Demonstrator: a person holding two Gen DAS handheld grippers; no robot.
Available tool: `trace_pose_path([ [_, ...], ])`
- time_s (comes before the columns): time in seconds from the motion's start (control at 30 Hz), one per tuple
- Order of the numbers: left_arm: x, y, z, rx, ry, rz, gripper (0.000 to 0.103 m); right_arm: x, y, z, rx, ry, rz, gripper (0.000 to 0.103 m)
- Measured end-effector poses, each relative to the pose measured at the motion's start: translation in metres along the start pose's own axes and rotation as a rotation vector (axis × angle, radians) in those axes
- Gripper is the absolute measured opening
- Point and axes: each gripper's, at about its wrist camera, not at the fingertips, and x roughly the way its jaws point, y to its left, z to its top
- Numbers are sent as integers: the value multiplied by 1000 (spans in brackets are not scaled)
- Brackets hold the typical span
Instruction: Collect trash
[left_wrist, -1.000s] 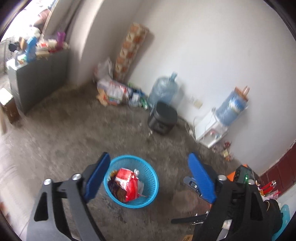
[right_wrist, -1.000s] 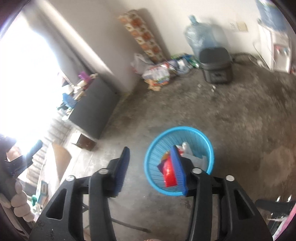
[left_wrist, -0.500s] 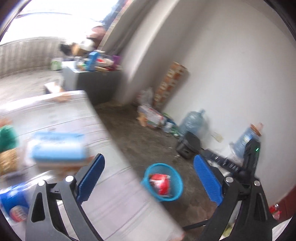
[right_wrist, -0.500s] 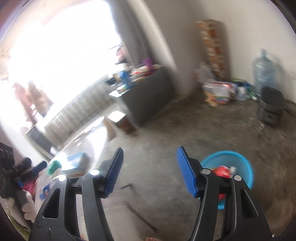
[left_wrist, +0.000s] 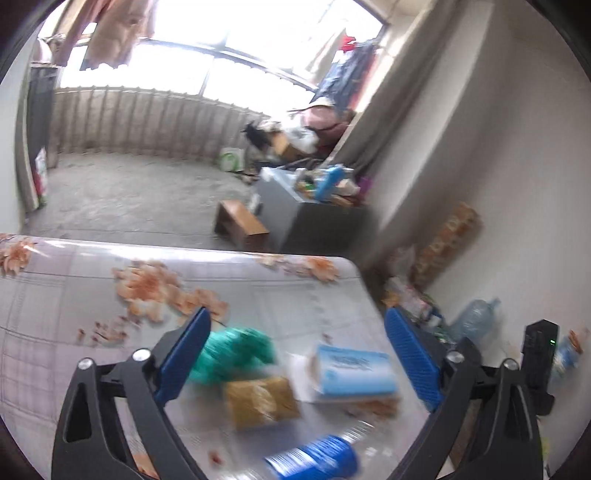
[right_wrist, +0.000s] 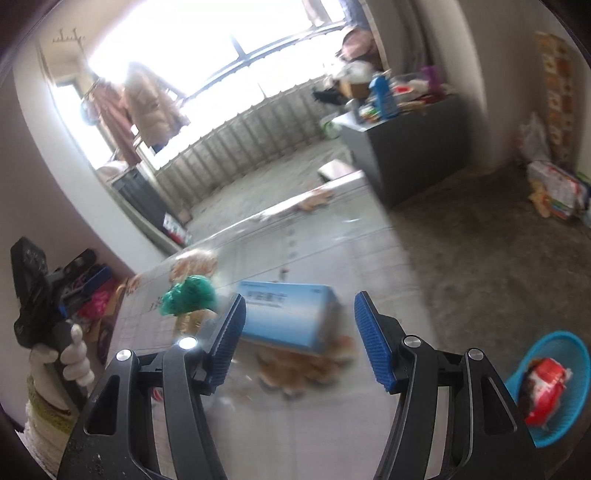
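- Left wrist view: the left gripper (left_wrist: 295, 354) has its jaws wide apart and holds nothing. Between them, low in the frame, lie a green crumpled bag (left_wrist: 232, 354), a tan packet (left_wrist: 260, 402) and a light blue box (left_wrist: 354, 373), all blurred.
- A blue can (left_wrist: 314, 459) lies at the bottom centre, nearest the camera.
- All four rest on the table (left_wrist: 74, 295), which fills the lower left.
- Right wrist view: the right gripper (right_wrist: 299, 338) is also spread open and empty, with the same box (right_wrist: 288, 317) lying between its jaws and the green bag (right_wrist: 190, 295) just to the left.
- The blue basket (right_wrist: 576, 402) stands on the floor at the lower right, with a red wrapper (right_wrist: 545, 387) inside.
- Judging by this, some trash is already binned, while the table items are still to be collected; the box looks the likeliest next pick.
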Motion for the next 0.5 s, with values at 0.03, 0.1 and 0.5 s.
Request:
trace_pose_path([
  [0.03, 15, 12, 5, -23, 28, 37, 83, 15, 9, 6, -14, 22, -14, 59],
  [0.1, 47, 30, 9, -50, 112, 67, 76, 48, 20, 16, -46, 78, -39, 59],
  [0.5, 110, 32, -32, 123, 431, 52, 60, 115, 17, 17, -68, 291, -110, 53],
])
